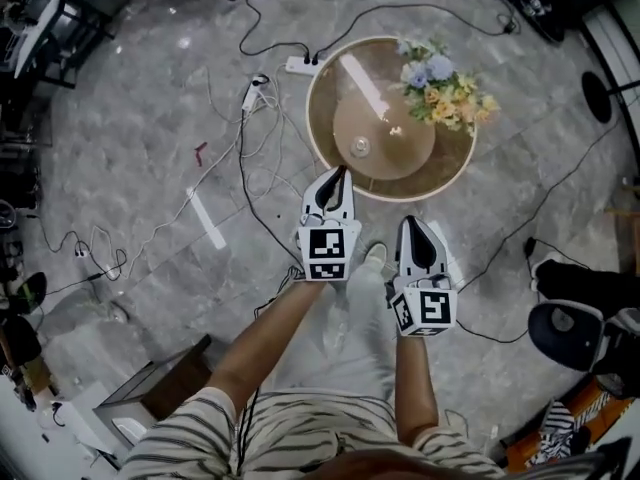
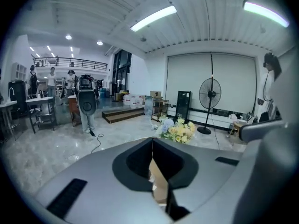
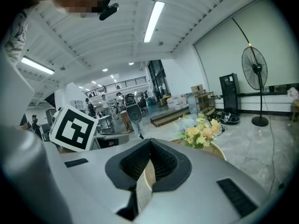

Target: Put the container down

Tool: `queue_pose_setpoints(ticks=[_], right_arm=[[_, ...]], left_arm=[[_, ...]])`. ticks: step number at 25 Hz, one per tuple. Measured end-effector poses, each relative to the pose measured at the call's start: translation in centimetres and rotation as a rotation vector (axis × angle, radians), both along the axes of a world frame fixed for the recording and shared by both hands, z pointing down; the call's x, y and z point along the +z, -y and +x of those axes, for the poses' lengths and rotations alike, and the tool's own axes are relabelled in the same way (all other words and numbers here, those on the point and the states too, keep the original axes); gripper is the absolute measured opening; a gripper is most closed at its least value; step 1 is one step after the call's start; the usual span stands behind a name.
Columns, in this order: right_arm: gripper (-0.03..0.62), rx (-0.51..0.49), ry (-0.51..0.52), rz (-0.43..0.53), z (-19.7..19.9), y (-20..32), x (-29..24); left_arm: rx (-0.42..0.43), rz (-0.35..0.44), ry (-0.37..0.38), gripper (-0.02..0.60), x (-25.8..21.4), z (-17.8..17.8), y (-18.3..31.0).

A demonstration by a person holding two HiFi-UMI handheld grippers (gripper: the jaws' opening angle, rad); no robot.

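Note:
A small round pale container (image 1: 360, 147) stands on the round glass-topped table (image 1: 330, 153), left of its middle. My left gripper (image 1: 338, 172) hovers over the table's near edge, a short way from the container, with its jaws pressed together and nothing between them. In the left gripper view the left gripper (image 2: 152, 140) shows only a closed seam. My right gripper (image 1: 410, 222) is held lower and to the right, off the table, also shut and empty. The right gripper view shows the right gripper (image 3: 150, 142) shut too.
A bunch of yellow and blue flowers (image 1: 440, 88) lies on the table's far right side. A power strip (image 1: 302, 65) and loose cables (image 1: 255, 168) trail over the marble floor to the left. A dark box (image 1: 165, 388) sits near my left leg.

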State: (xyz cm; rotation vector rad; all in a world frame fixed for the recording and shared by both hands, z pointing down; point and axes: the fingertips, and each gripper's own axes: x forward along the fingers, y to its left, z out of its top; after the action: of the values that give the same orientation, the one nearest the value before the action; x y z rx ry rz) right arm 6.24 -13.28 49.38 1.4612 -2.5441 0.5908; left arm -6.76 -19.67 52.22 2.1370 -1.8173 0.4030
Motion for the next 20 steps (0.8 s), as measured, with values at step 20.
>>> queue_pose_setpoints(ticks=[20], right_arm=[[0.009, -0.108, 0.046, 0.163, -3.8, -3.7, -18.9]], left_arm=[[0.035, 0.091, -0.031, -0.003, -17.9, -1.4, -8.6]])
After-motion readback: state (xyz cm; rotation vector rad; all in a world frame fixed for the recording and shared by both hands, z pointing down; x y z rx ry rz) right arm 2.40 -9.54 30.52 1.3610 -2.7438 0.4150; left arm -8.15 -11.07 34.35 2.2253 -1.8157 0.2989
